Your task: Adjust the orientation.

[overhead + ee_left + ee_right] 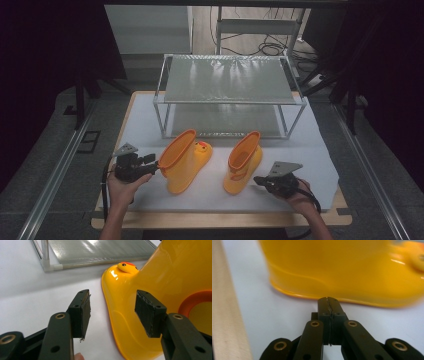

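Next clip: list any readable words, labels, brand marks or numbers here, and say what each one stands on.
There is no readable text in these views.
Left boot: plain yellow with a duck face on the toe, no lettering.
Right boot: no print visible.
Rack: bare mesh shelves and metal tubes, no label.
Left gripper and right gripper: black jaws with no markings.

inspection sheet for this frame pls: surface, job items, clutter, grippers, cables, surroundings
Surface: white sheet over a wooden table top.
Job's things: two yellow boots, left boot and right boot, upright before the two-tier metal rack.
Clutter: nothing seen.
Grippers: left gripper open beside the left boot's shaft; right gripper shut, empty, at the right boot's sole.
Cables: one trails from each gripper; more lie on the floor behind the rack.
Surroundings: dark curtains, grey floor.
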`<state>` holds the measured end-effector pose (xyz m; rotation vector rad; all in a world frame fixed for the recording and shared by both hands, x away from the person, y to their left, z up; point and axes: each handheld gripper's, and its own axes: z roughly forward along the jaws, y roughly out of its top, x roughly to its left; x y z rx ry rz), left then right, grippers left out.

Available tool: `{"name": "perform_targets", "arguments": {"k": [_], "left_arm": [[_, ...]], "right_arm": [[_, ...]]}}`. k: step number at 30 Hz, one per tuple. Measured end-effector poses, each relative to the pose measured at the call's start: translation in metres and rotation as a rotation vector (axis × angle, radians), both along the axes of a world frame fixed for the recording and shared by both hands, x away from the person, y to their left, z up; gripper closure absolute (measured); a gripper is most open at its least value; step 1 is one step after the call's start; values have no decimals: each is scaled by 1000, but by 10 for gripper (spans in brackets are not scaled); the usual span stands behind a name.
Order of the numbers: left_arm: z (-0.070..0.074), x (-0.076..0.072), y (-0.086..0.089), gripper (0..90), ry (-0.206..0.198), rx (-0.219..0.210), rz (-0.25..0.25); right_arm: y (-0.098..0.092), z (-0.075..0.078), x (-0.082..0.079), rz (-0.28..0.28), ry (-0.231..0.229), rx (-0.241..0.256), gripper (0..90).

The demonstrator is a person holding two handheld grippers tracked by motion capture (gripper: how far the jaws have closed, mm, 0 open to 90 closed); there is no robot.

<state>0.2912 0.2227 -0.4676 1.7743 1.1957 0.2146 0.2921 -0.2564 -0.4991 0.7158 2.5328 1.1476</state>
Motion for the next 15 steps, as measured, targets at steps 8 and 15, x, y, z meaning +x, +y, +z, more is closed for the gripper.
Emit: {"name": "perform_targets", "arguments": {"k": [8, 15], "left_arm": [[0, 0, -1, 466, 4, 3, 0], [0, -1, -2, 466, 7, 1, -7]], "right_arm": [[-52, -1, 7, -178, 18, 91, 832], [-64, -5, 11, -234, 38, 107, 793]]}}
